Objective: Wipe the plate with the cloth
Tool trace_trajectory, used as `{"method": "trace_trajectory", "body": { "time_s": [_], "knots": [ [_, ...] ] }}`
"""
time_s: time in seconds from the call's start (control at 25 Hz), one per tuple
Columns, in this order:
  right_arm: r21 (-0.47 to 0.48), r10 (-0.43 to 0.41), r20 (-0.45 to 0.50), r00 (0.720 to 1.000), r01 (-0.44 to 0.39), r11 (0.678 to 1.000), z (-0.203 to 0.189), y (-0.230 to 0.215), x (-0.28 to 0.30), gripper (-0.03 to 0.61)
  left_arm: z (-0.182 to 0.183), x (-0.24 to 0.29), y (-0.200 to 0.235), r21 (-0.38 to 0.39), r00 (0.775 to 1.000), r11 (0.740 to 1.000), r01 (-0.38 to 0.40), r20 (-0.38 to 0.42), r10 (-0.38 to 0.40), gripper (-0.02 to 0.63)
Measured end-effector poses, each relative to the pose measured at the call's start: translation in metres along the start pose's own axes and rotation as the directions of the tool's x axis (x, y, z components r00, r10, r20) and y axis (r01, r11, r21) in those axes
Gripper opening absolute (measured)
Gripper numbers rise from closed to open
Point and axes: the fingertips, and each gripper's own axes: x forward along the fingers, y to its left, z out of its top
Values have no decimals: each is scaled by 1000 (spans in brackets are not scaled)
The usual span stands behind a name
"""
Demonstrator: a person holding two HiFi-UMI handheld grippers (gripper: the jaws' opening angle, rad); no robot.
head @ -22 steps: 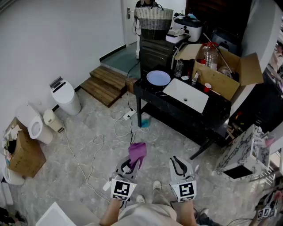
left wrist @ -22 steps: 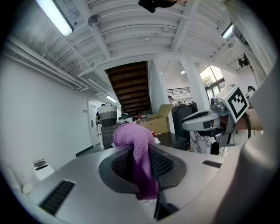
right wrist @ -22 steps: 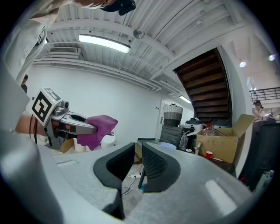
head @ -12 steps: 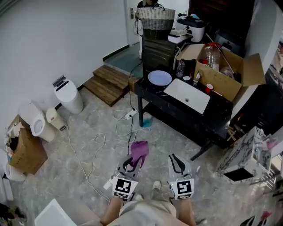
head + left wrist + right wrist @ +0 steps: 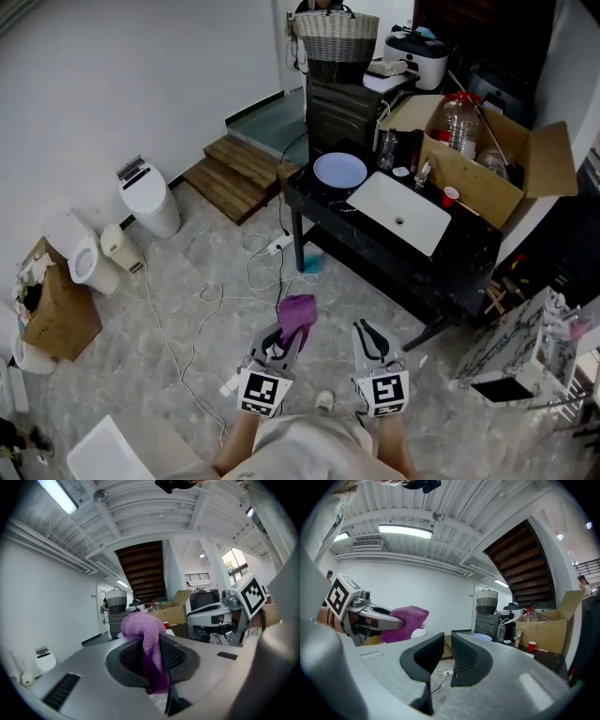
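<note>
A pale blue plate (image 5: 339, 171) lies on the left end of a black table (image 5: 375, 248), far ahead of me. My left gripper (image 5: 286, 337) is held low over the floor, shut on a purple cloth (image 5: 298, 313) that bunches out past its tips. In the left gripper view the cloth (image 5: 145, 644) hangs pinched between the jaws of the left gripper (image 5: 151, 656). Beside it my right gripper (image 5: 367, 339) is shut with nothing in it. The right gripper view shows the right gripper (image 5: 446, 651) with its jaws nearly touching, the cloth (image 5: 404, 620) at left and the plate (image 5: 480, 637) far off.
A white rectangular basin (image 5: 398, 212), a red cup (image 5: 451, 196) and an open cardboard box (image 5: 478, 164) share the table. Loose cables (image 5: 253, 272) trail on the stone floor between me and the table. Wooden steps (image 5: 239, 173) and a white bin (image 5: 150, 202) stand left.
The head view has shifted slightly, with the table and plate now a little lower and further right. Both grippers keep their pose, the cloth still held in the left one.
</note>
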Motion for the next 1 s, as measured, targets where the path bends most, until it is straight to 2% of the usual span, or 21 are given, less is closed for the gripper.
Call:
{"method": "trace_trajectory", "body": {
  "time_s": [0.4,0.76,1.0],
  "knots": [
    [20,72,9,997,-72,997,-7,-44,18,46,11,47,-7,1,997,998,-70,-17,70,61],
    [68,64,-1,998,-64,996,-15,-71,27,46,15,77,-19,15,998,999,-38,-49,39,60],
    [61,42,-2,999,-41,997,-15,-79,37,46,18,94,-14,24,999,1000,-19,-26,19,61]
  ]
}}
